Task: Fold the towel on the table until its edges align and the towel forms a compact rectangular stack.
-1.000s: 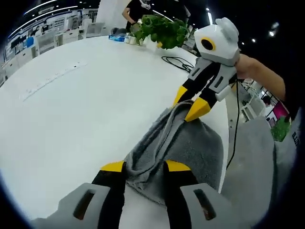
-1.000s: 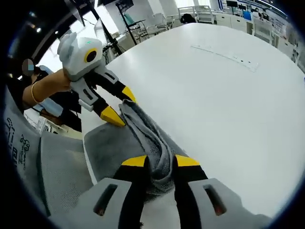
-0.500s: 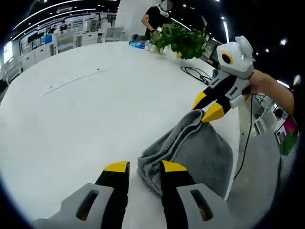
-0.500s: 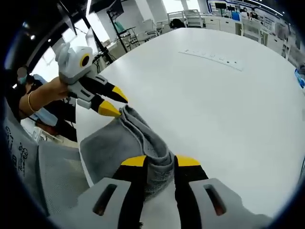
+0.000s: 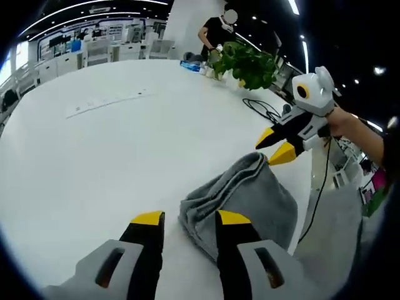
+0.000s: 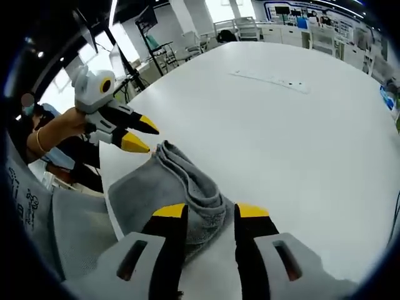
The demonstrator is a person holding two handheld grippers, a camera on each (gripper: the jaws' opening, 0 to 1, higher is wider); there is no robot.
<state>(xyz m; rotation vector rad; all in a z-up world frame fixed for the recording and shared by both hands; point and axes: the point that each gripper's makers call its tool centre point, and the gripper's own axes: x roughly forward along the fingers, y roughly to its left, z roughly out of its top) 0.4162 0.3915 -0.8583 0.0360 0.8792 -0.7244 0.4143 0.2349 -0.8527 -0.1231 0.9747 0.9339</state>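
A grey towel [image 5: 247, 200] lies folded on the white table [image 5: 106, 162] near its edge, with a bunched ridge along the fold. My left gripper [image 5: 190, 219] is open just short of the towel's near corner and holds nothing. My right gripper [image 5: 275, 145] hovers open, a little off the towel's far corner. In the right gripper view the towel [image 6: 165, 181] reaches up to my right gripper [image 6: 211, 212], whose jaws stand wide on either side of the towel's end without pinching it. The left gripper [image 6: 140, 135] hangs open beyond the towel's other end, held by a hand.
A potted plant [image 5: 240, 59], a black cable [image 5: 262, 106] and small blue items [image 5: 190, 62] sit at the table's far side, where a person [image 5: 219, 28] stands. A long white strip [image 6: 269, 80] lies on the table. Grey fabric [image 6: 69, 231] lies past the table's edge.
Both grippers held the raised folded edge a second ago. They have let go and drawn back, and the right gripper's jaws have widened. The towel now rests flat on the table.
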